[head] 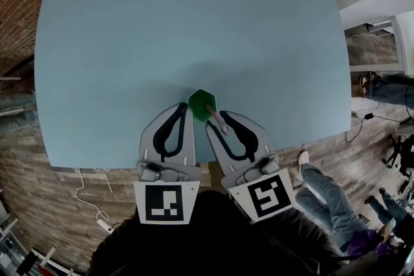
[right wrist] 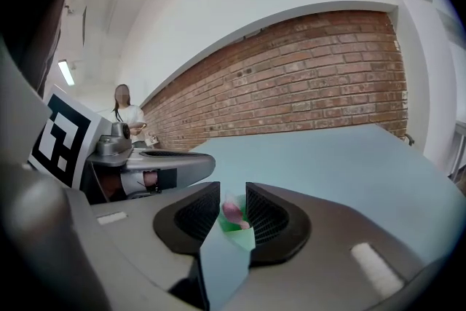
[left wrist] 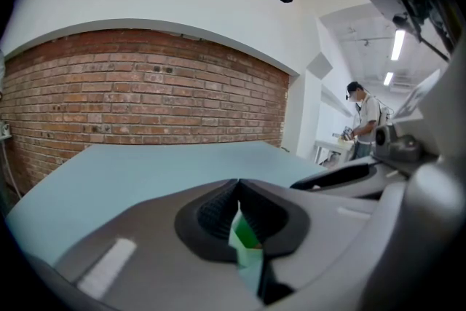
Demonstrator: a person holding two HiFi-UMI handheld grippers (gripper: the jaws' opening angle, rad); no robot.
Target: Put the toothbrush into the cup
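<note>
At the near edge of the pale blue table [head: 194,22], the left gripper [left wrist: 237,184] and right gripper [right wrist: 233,188] sit side by side, both pointing away and slightly downward. The left gripper's jaws are drawn to a narrow slit, pinching the left wall of the green hexagonal cup [head: 199,100]. The right gripper's jaws stand wide, one on either side of the near end of the pink toothbrush [head: 215,118], without pressing it. The toothbrush stands in the cup, leaning back toward the right gripper. The cup stands at the jaw tips, close to the table's near edge. Beyond the table's far edge rises a red brick wall [left wrist: 145,91].
</note>
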